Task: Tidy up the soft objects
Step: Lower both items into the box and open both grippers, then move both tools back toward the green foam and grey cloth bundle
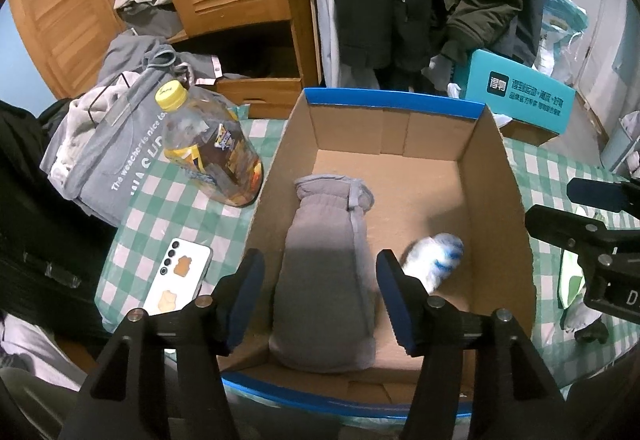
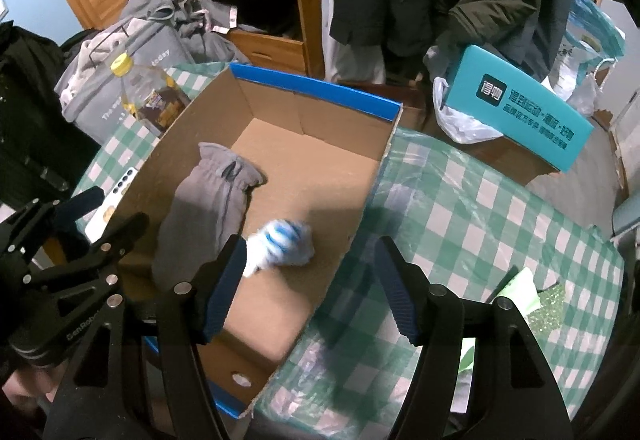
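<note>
A green-checked tablecloth [image 2: 460, 200] carries the cardboard box [image 1: 496, 176] under your tools. Lift both clear straight up so nothing snags. Your left gripper [image 1: 320, 296] is spread, the grey glove [image 1: 326, 260] lying loose between its fingers. Your right gripper [image 2: 308, 288], also spread and empty, tilts steeply down, the blue-striped sock [image 2: 282, 240] just ahead.

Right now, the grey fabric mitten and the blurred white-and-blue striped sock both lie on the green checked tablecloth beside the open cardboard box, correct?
Not quite. The grey fabric mitten and the white-and-blue striped sock both lie inside the open cardboard box, on its floor, not on the green checked tablecloth beside it. The left wrist view shows this.
</note>
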Motion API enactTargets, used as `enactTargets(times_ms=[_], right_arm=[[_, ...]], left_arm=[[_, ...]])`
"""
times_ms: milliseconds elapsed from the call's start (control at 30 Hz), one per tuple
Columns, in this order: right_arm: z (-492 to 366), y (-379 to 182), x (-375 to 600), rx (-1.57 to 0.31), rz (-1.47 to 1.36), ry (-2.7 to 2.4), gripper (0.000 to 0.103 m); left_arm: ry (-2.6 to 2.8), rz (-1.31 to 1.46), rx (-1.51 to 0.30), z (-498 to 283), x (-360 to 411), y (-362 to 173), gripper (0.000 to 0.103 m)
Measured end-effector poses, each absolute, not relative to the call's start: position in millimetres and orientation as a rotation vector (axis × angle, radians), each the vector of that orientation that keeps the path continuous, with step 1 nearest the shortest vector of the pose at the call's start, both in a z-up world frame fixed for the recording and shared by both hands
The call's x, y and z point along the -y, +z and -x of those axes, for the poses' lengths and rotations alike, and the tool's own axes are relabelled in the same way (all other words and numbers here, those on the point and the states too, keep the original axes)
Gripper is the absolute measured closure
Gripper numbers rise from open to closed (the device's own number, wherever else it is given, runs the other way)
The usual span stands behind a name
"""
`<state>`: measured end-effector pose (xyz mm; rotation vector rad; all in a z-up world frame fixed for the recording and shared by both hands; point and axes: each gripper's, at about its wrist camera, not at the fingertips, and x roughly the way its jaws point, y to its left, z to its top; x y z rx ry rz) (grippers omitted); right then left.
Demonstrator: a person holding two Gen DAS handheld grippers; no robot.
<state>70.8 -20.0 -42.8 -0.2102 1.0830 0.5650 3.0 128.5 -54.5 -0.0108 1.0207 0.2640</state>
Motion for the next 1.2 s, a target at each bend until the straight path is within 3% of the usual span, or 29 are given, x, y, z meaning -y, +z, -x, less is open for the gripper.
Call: enactTargets(times_ms=[67,333,1200], right_arm=[[-70.7,-42.3,22.5,-1.081,0.212,0.558,0.036],[-70.1,-42.0,45.1,-1.077,0.198,0.528,0.036],[-60.5,-35.1,136.8,-1.043,0.114,0.423,0.029]], left_arm=[[0.26,0.008,-1.021,-3.2,-125.4,-54.3,0.038],[0.237,-0.012,-1.009,-6.3,-108.7,-51.2,0.03],[0.139,-0.057,-0.997,-19.5,-41.4,-40.3,0.017]])
